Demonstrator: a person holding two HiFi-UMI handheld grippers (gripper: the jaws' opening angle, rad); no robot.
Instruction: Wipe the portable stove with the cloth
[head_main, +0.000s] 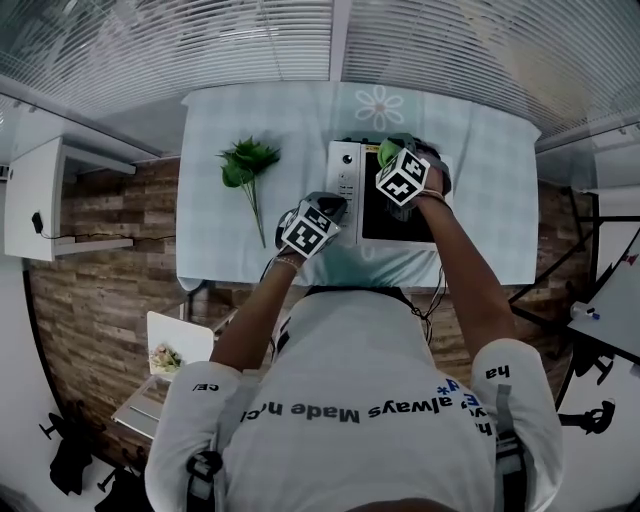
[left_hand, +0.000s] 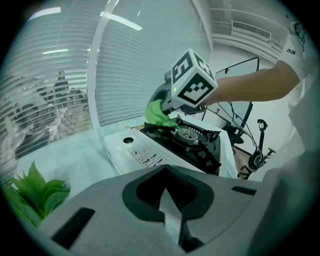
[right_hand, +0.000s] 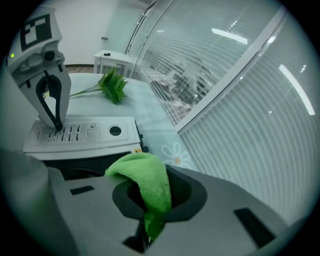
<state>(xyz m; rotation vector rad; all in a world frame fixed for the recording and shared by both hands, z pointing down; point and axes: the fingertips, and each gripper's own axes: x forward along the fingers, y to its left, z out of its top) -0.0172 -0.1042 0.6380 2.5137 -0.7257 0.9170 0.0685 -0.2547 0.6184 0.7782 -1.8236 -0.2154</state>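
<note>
On the counter (head_main: 215, 245), the left gripper (right_hand: 56, 124) has its jaws closed on nothing, with the tips resting on the white control panel at the left of the portable stove (head_main: 392, 225). Farther back, the right gripper (right_hand: 148, 234) pinches the green cloth (right_hand: 150, 182) at the black top's far corner. A leafy sprig (head_main: 246, 163) lies to the left.

Head view: the cloth (head_main: 387, 151) shows only as a green edge behind my right gripper's (head_main: 398, 160) marker cube (head_main: 403, 177). My forearm (head_main: 455, 250) covers part of the portable stove's (head_main: 345, 185) black top. Left gripper view: the plant (left_hand: 35, 192) is cut off at the picture's rim, and the stove's label print (left_hand: 142, 156) is too small to read.
</note>
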